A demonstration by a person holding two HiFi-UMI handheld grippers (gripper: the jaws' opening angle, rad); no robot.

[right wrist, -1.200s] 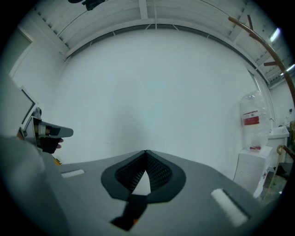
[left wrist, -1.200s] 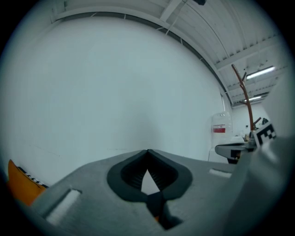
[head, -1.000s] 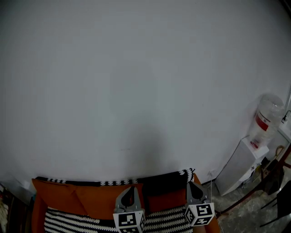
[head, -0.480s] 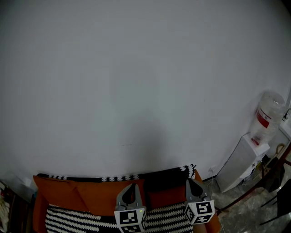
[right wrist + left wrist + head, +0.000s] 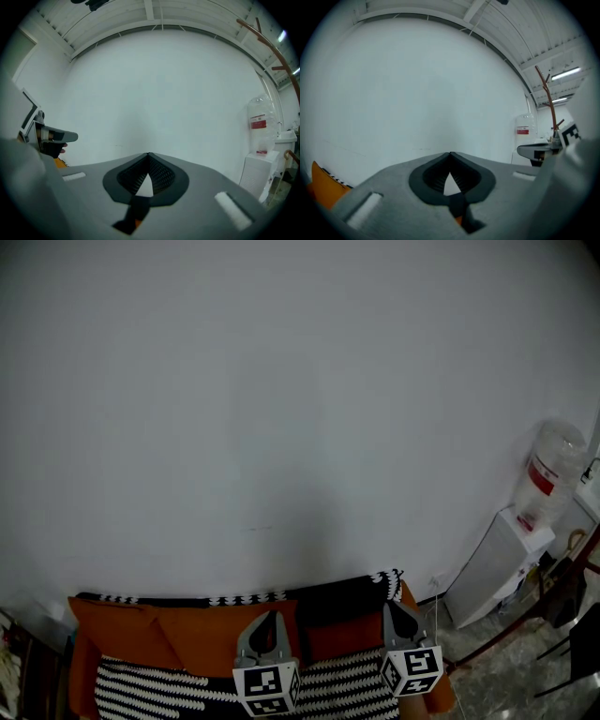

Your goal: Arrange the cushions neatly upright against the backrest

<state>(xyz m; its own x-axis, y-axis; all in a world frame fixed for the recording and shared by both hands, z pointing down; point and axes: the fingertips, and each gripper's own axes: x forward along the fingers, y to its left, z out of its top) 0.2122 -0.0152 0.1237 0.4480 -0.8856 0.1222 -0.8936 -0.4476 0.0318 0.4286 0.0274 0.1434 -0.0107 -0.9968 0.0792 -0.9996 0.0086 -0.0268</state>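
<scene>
Orange fabric shows only along the bottom edge of the head view: two soft orange cushions [image 5: 122, 634] sit side by side at the foot of the sofa's black backrest with white patterned trim [image 5: 187, 599], above a black-and-white striped seat cover [image 5: 150, 695]. We cannot tell whether they stand properly upright. The left gripper [image 5: 270, 615] and the right gripper [image 5: 392, 607] hover over the sofa's middle and right end, well above the cushions, and a plain white wall [image 5: 281, 409] fills the rest. A white water dispenser with a clear bottle [image 5: 534, 502] stands on the floor to the right.

Through the left gripper view, we see the jaws pressed together at the tips with nothing between them, aimed at the wall, with only a sliver of orange at the lower left.

Looking along the right gripper, its jaws too meet at the tips and carry nothing, and the dispenser stands off to the right.

Our worry is the approach. Closed jaws brought down would shove a cushion flat instead of gripping it. With the sofa barely in sight, we could also pinch the striped cover by mistake and drag it askew.
</scene>
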